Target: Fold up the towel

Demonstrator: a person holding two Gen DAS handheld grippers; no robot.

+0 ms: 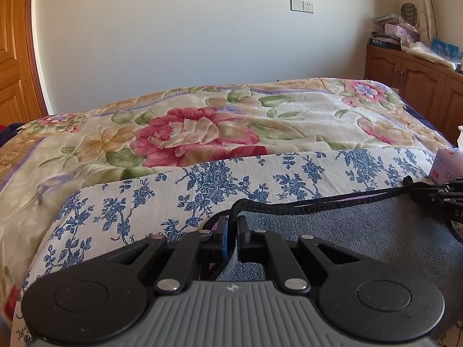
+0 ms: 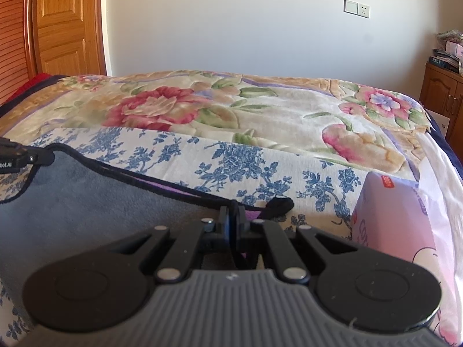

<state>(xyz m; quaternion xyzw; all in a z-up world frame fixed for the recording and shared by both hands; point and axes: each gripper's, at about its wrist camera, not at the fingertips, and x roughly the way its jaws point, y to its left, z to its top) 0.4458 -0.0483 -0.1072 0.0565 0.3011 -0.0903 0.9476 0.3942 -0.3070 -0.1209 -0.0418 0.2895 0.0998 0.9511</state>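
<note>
A grey towel (image 1: pixel 347 231) with a black braided hem and a purple underside lies on a blue-flowered white sheet (image 1: pixel 144 202) on the bed. My left gripper (image 1: pixel 233 225) is shut on the towel's hem at its left corner. My right gripper (image 2: pixel 233 217) is shut on the towel (image 2: pixel 86 196) at its right corner, where a black loop (image 2: pixel 279 204) sticks out. The hem runs stretched between the two grippers. The right gripper shows at the right edge of the left wrist view (image 1: pixel 437 196); the left gripper shows at the left edge of the right wrist view (image 2: pixel 17 156).
A floral blanket (image 1: pixel 202 133) covers the bed behind the sheet. A pink tissue box (image 2: pixel 390 217) stands just right of the right gripper. A wooden cabinet (image 1: pixel 413 84) with clutter on top is at the far right. A wooden door (image 2: pixel 63 23) is at the far left.
</note>
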